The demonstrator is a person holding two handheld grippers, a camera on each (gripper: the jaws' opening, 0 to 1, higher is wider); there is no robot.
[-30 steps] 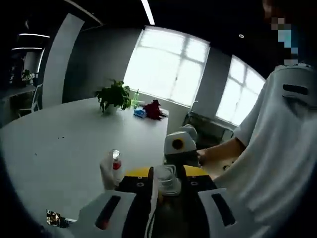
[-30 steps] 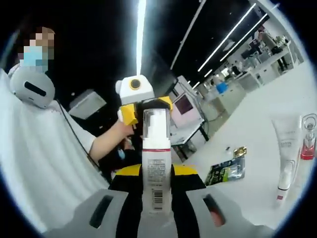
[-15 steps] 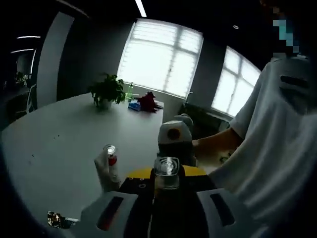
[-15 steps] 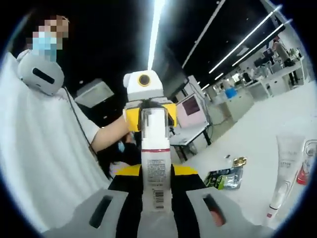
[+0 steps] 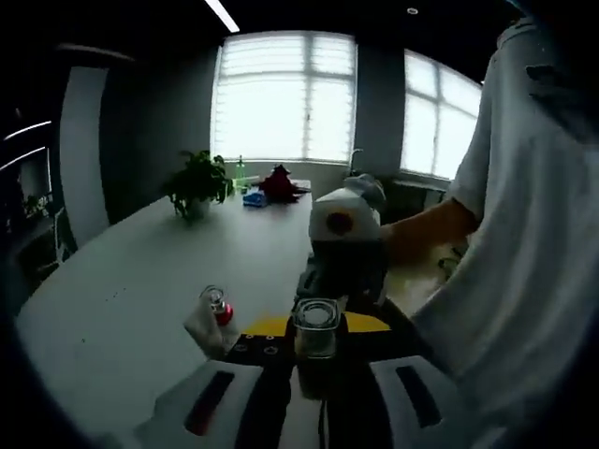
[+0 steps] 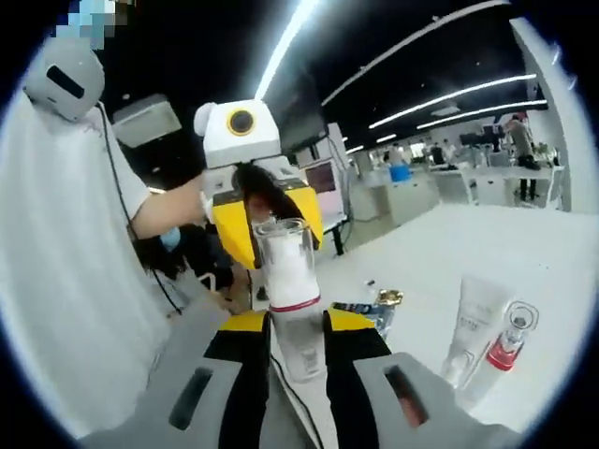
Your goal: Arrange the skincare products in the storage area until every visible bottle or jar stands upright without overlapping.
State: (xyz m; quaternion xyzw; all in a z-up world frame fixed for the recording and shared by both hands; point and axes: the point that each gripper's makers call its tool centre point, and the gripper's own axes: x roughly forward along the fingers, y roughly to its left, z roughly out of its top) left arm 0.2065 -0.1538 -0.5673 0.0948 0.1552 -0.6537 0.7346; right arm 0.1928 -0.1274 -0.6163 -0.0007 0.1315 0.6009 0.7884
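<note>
Left tongs (image 5: 316,374) clamping clear-capped bottle (image 5: 315,329) (other tongs (image 5: 342,243) behind)

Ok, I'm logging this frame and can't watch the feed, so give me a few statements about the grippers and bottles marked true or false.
1. The right gripper is shut on a white pump bottle with a clear cap. True.
2. The left gripper is open. False: it is shut on a clear-capped bottle.
3. A white tube stands beside a small red-collared bottle on the white table. True.
4. The potted plant lies tipped over. False: it stands upright on the table's far end.
</note>
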